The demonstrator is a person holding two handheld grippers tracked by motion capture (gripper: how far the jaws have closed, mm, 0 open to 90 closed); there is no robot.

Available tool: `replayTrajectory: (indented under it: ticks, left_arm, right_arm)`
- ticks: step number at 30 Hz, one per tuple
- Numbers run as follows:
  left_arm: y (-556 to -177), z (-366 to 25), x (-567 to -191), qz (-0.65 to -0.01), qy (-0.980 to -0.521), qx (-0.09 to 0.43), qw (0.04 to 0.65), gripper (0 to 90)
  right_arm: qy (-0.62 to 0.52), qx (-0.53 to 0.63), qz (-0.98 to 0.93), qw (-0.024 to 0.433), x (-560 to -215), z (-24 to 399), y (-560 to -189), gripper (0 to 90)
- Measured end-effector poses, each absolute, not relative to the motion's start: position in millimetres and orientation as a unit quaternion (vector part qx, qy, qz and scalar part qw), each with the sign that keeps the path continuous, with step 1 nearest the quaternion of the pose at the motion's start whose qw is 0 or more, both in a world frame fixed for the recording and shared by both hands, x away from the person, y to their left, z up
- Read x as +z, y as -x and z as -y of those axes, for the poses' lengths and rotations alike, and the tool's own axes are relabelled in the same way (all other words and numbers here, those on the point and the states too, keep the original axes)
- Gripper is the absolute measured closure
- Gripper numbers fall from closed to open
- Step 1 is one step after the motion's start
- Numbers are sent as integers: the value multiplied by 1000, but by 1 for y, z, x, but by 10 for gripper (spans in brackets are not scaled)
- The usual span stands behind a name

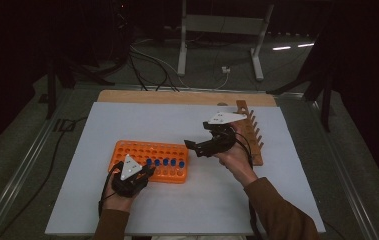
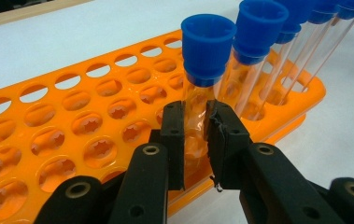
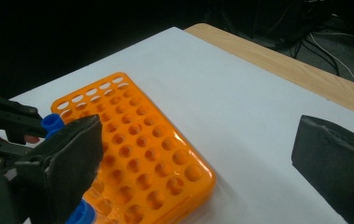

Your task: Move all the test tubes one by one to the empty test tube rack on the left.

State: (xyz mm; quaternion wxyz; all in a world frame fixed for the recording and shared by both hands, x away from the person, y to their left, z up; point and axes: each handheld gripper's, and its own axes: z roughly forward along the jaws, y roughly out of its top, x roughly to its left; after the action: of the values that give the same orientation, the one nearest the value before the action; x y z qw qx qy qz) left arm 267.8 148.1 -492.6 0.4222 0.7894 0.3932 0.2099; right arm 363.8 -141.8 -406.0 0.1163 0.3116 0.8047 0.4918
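Left tool (image 2: 195, 140) clenched the clear blue-capped test tube (image 2: 202, 88) standing nearly upright in the orange plastic rack (image 2: 72, 135). Right tool (image 1: 212, 142) hovered released beside the rack's right end, farther from that tube.

The rack (image 1: 149, 160) sits left of centre on the surface (image 1: 177, 125), with bare room behind it and in the gap to the wooden rack (image 1: 251, 131) at the right edge. A row of capped tubes (image 1: 165, 162) stands along the rack's near side, close together, barring a low pass there. The other holes stand open.
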Motion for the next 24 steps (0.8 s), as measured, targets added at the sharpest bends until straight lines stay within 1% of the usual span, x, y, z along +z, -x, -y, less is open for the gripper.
replayTrajectory:
  ticks: [11,18,24]
  left_arm:
    - [-267,-151,-494,-397,-786,200,429,772]
    - [-266,-155,-489,-398,-782,198,436,684]
    - [-263,-164,-481,-392,-769,185,469,541]
  right_arm:
    - [-315,485,-807,123,-411,152,-360,24]
    - [-325,487,-801,123,-415,163,-360,24]
    - [-330,491,-796,125,-417,171,-358,24]
